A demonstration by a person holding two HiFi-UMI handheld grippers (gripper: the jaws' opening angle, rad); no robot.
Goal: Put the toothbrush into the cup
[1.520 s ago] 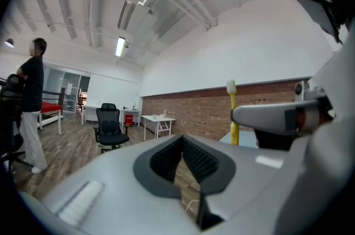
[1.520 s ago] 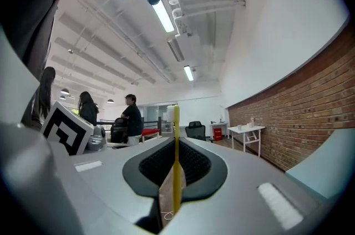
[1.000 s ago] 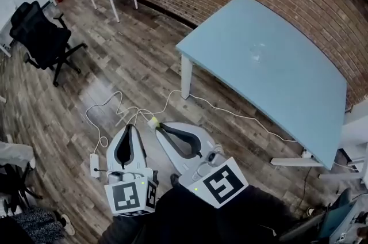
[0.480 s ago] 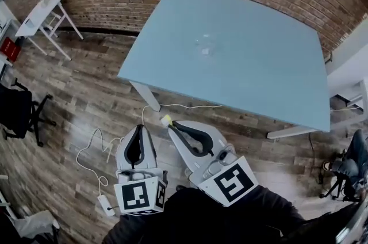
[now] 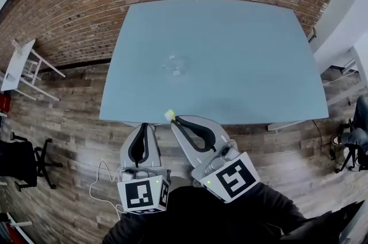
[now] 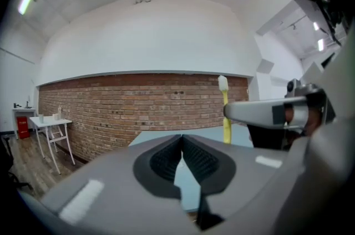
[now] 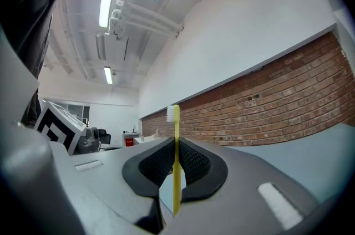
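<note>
Two tools are out in front of me, side by side, just short of the near edge of the pale blue counter [image 5: 241, 53]. My right tool [image 5: 174, 119] is clamped on the yellow toothbrush [image 7: 176, 173], the jaws pressed against the handle from either side. The brush stands upright in them, its white bristle head well above the tips and the rest of the handle running down below them. From above, the toothbrush shows as a small yellow bit right at the counter's near edge. My left tool [image 6: 182, 141] holds nothing, and its dark ribbed jaws meet at the tips. It hangs over the wooden floor [image 5: 69, 122], close beside the right one. A faint clear object [image 5: 175, 64] sits out on the counter, well apart from the brush and too small for me to tell what it is.
</note>
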